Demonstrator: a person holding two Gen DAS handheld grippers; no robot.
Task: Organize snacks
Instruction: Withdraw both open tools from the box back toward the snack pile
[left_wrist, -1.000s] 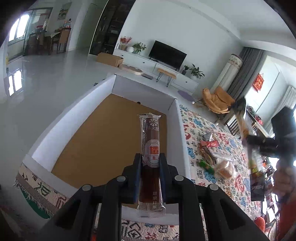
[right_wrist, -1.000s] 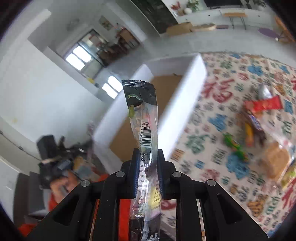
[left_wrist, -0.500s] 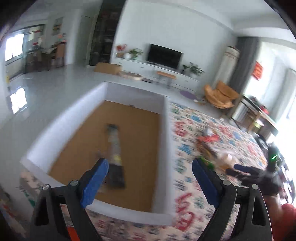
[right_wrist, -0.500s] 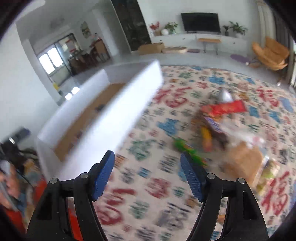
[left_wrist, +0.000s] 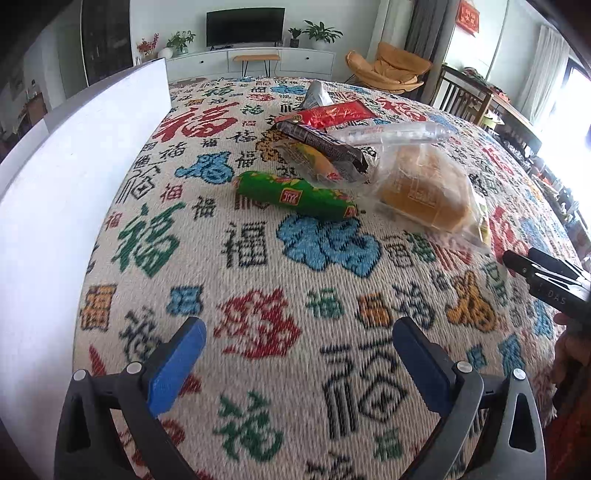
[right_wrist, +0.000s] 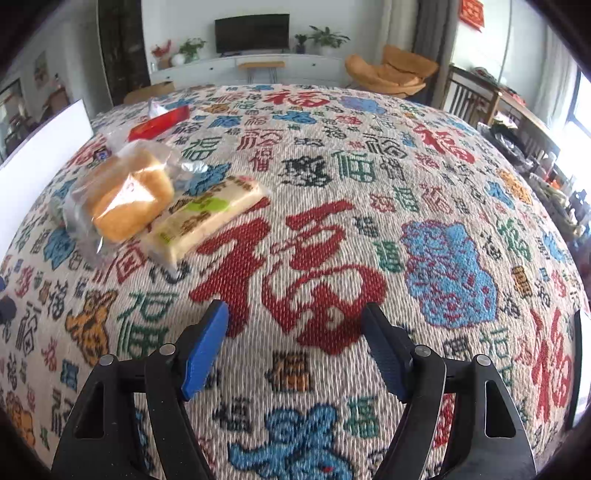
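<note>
The left gripper (left_wrist: 295, 354) points down at the patterned cloth (left_wrist: 280, 266); its jaws have just been opening, now stand wide, and nothing lies between them. Ahead of it, apart from the blue pads (left_wrist: 177, 365), lies the green sausage snack (left_wrist: 295, 194). Just beyond are the dark wrapped bar (left_wrist: 321, 142), the red packet (left_wrist: 332, 114) and the bagged bread (left_wrist: 424, 188), which touch or overlap one another. The white box wall (left_wrist: 66, 206) stands to the left of that gripper.

The right gripper (right_wrist: 295, 350) has also just been opening; its jaws stand apart over bare cloth and hold nothing. The bagged bread and a pale wrapped cake (right_wrist: 207, 218), touching, lie ahead and to its left.

Behind the table: a television (left_wrist: 245, 26), a white cabinet (left_wrist: 258, 61), potted plants and an orange chair (left_wrist: 391, 68).
</note>
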